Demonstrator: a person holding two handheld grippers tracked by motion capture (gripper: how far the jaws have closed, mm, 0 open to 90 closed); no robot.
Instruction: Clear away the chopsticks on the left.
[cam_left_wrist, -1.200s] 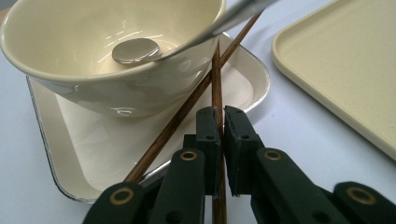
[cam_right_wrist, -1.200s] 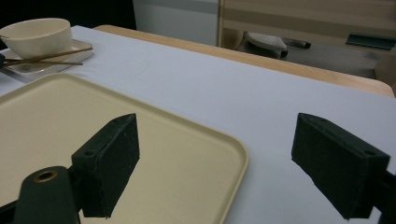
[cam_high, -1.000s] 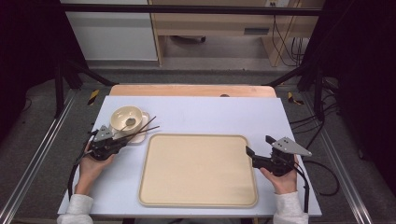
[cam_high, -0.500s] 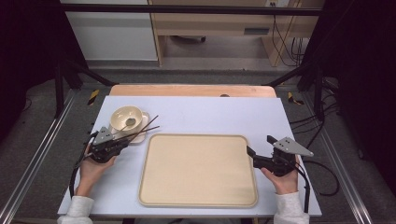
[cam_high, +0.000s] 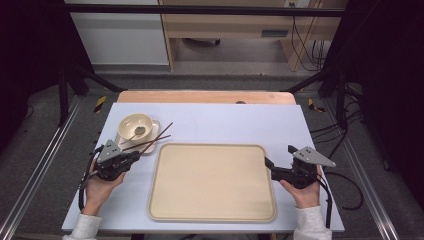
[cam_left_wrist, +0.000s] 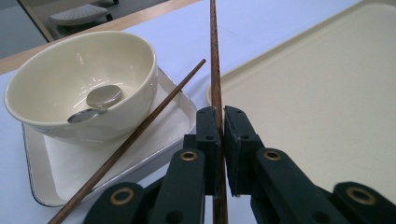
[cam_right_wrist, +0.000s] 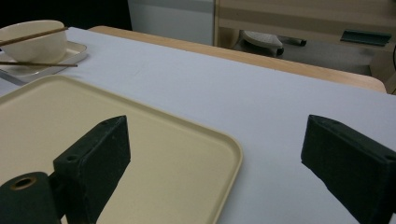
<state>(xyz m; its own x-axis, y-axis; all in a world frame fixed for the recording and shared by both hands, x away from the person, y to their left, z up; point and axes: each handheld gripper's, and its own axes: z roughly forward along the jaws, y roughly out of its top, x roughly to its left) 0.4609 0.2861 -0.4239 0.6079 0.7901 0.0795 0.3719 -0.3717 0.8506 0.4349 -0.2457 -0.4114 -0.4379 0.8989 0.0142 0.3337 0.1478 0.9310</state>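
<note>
Your left tool (cam_left_wrist: 219, 135) is clamped on one chopstick (cam_left_wrist: 215, 70), whose long axis runs straight out from the jaws, past the cream bowl (cam_high: 136, 127) and toward the far-left corner of the beige tray (cam_high: 212, 182). The second chopstick (cam_left_wrist: 135, 137) lies across the small white dish (cam_left_wrist: 60, 177) under that bowl. Your right tool (cam_right_wrist: 210, 163) rests at the tray's right edge, jaws apart and empty, so the left hand is nearer.

High view: fixed overhead, facing forward and down on the whole table. Left gripper (cam_left_wrist: 220, 126) view: close, low, looking past its jaws to the bowl (cam_left_wrist: 84, 79). Right gripper (cam_right_wrist: 215, 158) view: low, facing across the tray (cam_right_wrist: 187, 154); both share it.
</note>
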